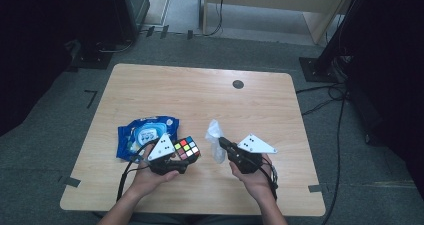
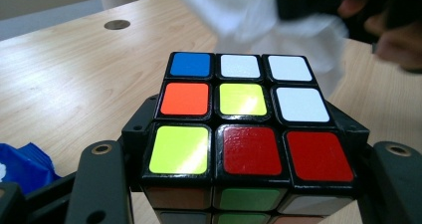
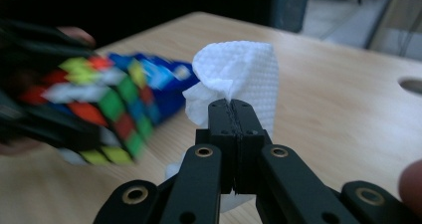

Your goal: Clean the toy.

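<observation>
A blue wipe packet [image 1: 145, 135] is seen lying on the wooden bench [image 1: 165, 92] at the near left, just behind the left tongs [image 1: 186, 157]; a small dark round disc [image 1: 238, 84] is set into the bench top far to the right of centre, well apart from everything else. Nothing stands between the two pairs of tongs, which are held near each other over the near edge.

In the left gripper view the packet is cut off at the lower left corner, and the white wipe [image 1: 215, 140] is blurred across the top. In the right gripper view the cube and packet are smeared (their print cannot be read), and the lower end of the wipe is hidden behind the jaws.

The puzzle cube [image 2: 244, 122] is gripped between the left tongs, above the bench; its upper face shows blue, white, orange, yellow and red squares in black framing. The wipe, crumpled and dimpled, is pinched in the closed right tongs [image 3: 234, 104], standing up from the tips to the right of the cube.
</observation>
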Demonstrator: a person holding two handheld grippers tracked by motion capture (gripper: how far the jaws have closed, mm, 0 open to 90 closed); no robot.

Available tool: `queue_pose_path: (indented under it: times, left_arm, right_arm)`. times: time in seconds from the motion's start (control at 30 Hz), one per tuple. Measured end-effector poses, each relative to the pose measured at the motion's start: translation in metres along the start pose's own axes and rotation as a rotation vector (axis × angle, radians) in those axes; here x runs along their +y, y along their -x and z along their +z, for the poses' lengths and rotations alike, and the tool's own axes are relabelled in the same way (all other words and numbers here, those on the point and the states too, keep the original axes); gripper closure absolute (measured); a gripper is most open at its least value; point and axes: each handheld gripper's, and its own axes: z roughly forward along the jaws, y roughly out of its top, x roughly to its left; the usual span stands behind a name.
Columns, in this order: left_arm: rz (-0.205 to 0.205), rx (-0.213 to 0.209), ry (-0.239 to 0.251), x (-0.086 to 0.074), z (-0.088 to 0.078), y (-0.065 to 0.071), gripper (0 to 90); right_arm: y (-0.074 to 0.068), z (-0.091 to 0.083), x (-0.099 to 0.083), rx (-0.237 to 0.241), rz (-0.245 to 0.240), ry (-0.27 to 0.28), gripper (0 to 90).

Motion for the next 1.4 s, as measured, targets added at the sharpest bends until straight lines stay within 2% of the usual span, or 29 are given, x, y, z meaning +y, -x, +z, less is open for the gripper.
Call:
queue_pose_path:
  times: [0.1,0.2,0.37,0.43,0.5,0.57,0.63,0.73,0.8,0.83,0.9,1.0,1.13,1.2,1.27,1.4]
  left_arm:
    - [0.018,0.003,-0.013,0.0,0.003,0.005,34.2]
    - [0.052,0.018,-0.036,-0.001,0.007,0.01,34.2]
    - [0.083,0.024,-0.04,0.001,0.009,0.018,34.2]
    - [0.092,0.036,-0.038,0.001,0.008,0.018,34.2]
    - [0.094,0.034,-0.041,0.0,0.007,0.017,34.3]
    - [0.096,0.029,-0.031,0.0,0.006,0.017,34.3]
    - [0.099,0.031,-0.025,0.001,0.005,0.018,34.3]
    - [0.093,0.028,-0.027,0.0,0.006,0.018,34.3]
    - [0.081,0.027,-0.017,0.0,0.005,0.016,34.3]
    - [0.07,0.03,-0.013,0.001,0.005,0.015,34.3]
    - [0.072,0.053,-0.032,0.001,0.005,0.013,34.3]
    - [0.067,0.06,-0.05,0.0,0.008,0.012,34.3]
    - [0.082,0.063,-0.05,0.001,0.009,0.017,34.3]
    - [0.089,0.068,-0.055,-0.001,0.009,0.017,34.3]
    - [0.089,0.054,-0.045,-0.001,0.007,0.017,34.3]
    - [0.099,0.05,-0.043,0.0,0.008,0.019,34.3]
  right_arm:
    - [-0.018,-0.008,0.015,0.06,-0.024,0.048,90.0]
    - [-0.039,-0.01,0.026,0.137,-0.052,0.06,90.0]
    - [-0.066,0.011,0.019,0.21,-0.085,-0.048,90.0]
    - [-0.071,0.021,0.012,0.213,-0.101,-0.092,89.9]
    - [-0.07,0.025,0.009,0.219,-0.083,-0.097,89.9]
    - [-0.065,0.024,0.01,0.19,-0.082,-0.09,89.9]
    - [-0.057,0.023,0.011,0.167,-0.056,-0.073,89.9]
    - [-0.044,0.02,0.011,0.116,-0.032,-0.058,89.9]
    - [-0.036,0.018,0.01,0.046,-0.02,-0.064,89.9]
    - [-0.033,0.017,0.009,0.032,-0.014,-0.066,89.9]
    - [-0.03,0.014,0.009,0.042,0.019,-0.044,89.9]
    - [-0.041,0.011,0.013,0.09,-0.023,-0.024,89.9]
    - [-0.063,0.023,0.008,0.167,-0.064,-0.067,89.8]
    - [-0.065,0.027,0.005,0.172,-0.069,-0.068,89.8]
    - [-0.061,0.028,0.005,0.177,-0.05,-0.061,89.8]
    - [-0.048,0.024,0.006,0.118,-0.027,-0.046,89.9]
